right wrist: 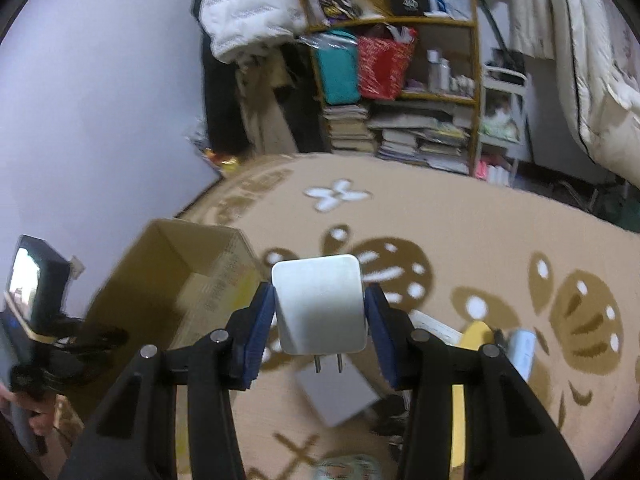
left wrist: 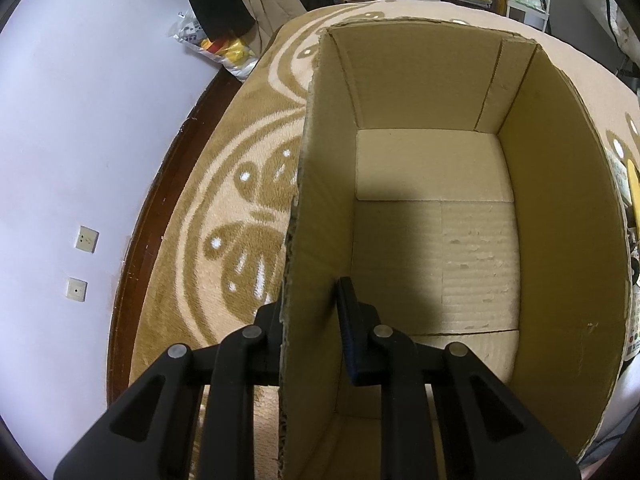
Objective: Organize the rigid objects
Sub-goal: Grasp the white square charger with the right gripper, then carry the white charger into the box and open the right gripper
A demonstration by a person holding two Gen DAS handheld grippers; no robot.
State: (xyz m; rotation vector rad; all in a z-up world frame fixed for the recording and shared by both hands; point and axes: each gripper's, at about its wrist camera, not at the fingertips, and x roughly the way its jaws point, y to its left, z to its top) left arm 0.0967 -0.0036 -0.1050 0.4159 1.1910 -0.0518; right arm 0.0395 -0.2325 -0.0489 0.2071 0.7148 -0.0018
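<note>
An open cardboard box stands on the patterned carpet, with nothing inside it. My left gripper is shut on the box's left wall, one finger outside it and one inside. In the right wrist view my right gripper is shut on a white plug-in charger, whose two prongs point down toward me; it hangs above the carpet. The same box lies to the left of the charger in that view, and the other gripper with a hand shows at its left side.
Loose items lie on the carpet under the right gripper: a grey flat card, a yellow object, a pale blue device. A shelf with books and bedding stand beyond. A wall with sockets runs along the left.
</note>
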